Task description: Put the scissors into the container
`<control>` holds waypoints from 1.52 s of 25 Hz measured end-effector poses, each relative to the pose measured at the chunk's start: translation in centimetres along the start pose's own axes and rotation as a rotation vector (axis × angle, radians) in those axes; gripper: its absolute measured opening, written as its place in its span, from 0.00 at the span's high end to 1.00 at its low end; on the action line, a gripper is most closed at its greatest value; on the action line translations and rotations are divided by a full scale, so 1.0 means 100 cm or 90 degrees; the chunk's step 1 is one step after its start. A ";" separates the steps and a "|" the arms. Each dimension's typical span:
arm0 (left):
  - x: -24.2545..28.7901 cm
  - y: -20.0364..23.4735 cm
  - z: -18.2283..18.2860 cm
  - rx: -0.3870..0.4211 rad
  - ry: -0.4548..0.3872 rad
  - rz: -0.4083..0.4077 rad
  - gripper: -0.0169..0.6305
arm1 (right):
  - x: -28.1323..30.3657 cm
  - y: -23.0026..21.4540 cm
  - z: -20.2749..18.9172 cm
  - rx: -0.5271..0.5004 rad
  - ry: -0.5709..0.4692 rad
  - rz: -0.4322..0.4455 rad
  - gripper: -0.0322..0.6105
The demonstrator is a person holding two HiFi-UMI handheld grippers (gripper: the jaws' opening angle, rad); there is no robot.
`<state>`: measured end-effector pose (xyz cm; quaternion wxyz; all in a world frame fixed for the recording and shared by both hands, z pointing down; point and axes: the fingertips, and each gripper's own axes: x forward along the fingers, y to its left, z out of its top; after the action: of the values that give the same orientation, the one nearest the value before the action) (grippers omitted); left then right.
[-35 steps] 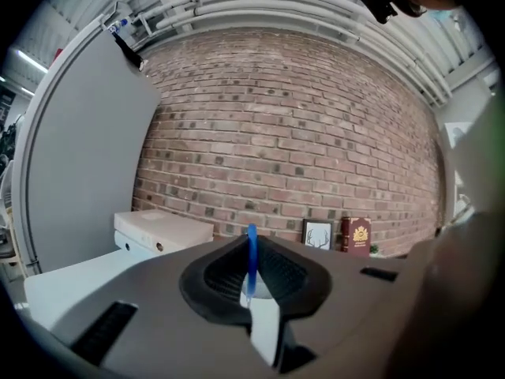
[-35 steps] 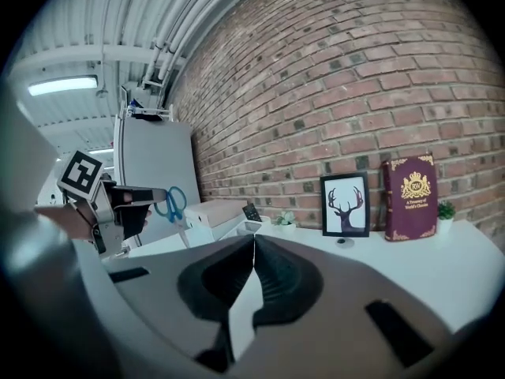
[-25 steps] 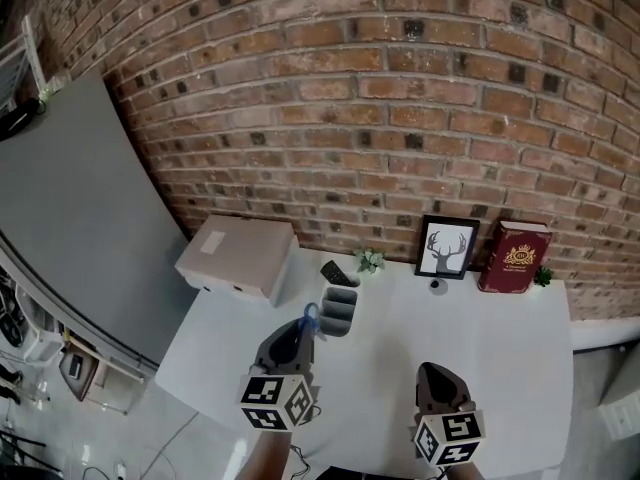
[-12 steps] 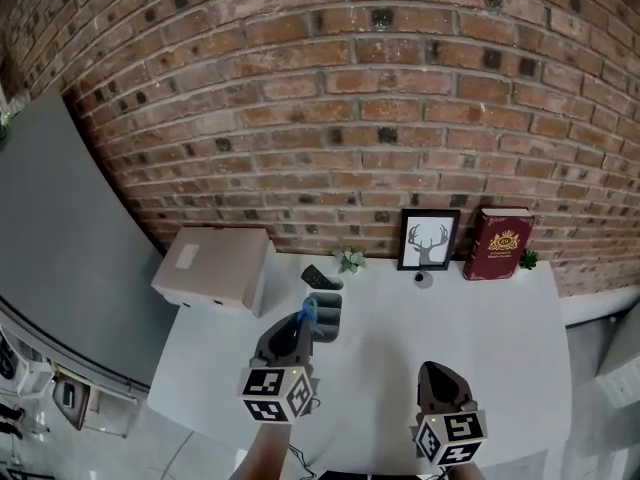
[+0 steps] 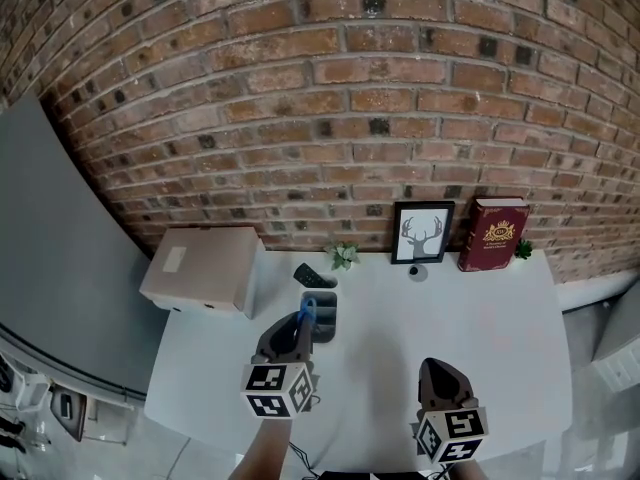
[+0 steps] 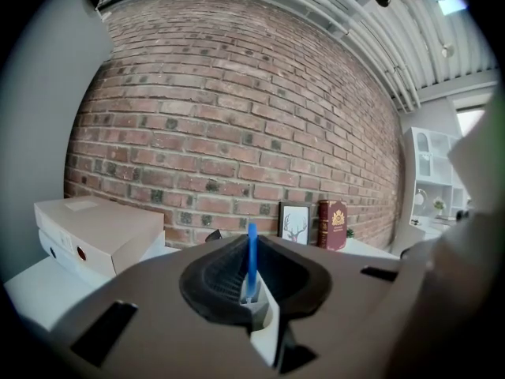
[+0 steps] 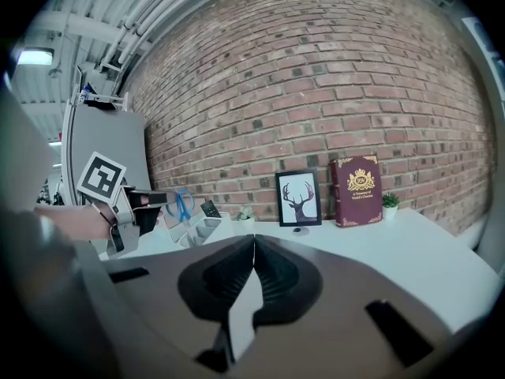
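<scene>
**Head view.** White bench (image 5: 490, 328) against a brick wall (image 5: 300, 118). The left claw (image 5: 302, 326) is clamped on the scissors (image 5: 308, 311); their blue handle sticks out past its tips, right at the near end of the grey container (image 5: 326, 320), which stands toward the bench's rear left. Whether the blades reach into a compartment cannot be told. A remote (image 5: 312, 276) lies just behind the container, and a box (image 5: 200, 268) sits at the rear left corner. Along the rear edge stand a plant (image 5: 345, 256), a framed deer print (image 5: 421, 233) and a red book (image 5: 493, 233). The right claw (image 5: 433, 366) is held over the front edge, well apart from the container.

**Left gripper view.** The jaws are pressed against a thin blue strip – the scissors' handle seen edge-on, rising upright between them. The box shows at left, the print and book beyond.

**Right gripper view.** The jaws meet along their whole length, with nothing between them. At left the other claw holds the scissors' blue loops just above the container's compartments.
</scene>
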<state>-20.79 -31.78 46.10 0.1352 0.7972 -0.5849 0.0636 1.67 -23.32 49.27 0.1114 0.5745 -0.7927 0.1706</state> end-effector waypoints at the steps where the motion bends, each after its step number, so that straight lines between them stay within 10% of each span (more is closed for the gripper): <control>1: 0.001 0.001 -0.003 -0.001 0.005 -0.001 0.92 | 0.000 0.000 -0.001 0.000 0.002 -0.002 0.95; 38: -0.001 0.040 -0.062 -0.053 0.075 0.037 0.92 | 0.010 0.012 -0.004 -0.004 0.015 -0.008 0.95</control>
<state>-24.31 -31.00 52.55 0.2005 0.7685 -0.6009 0.0899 0.21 -23.70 49.89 0.1239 0.5770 -0.7883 0.1740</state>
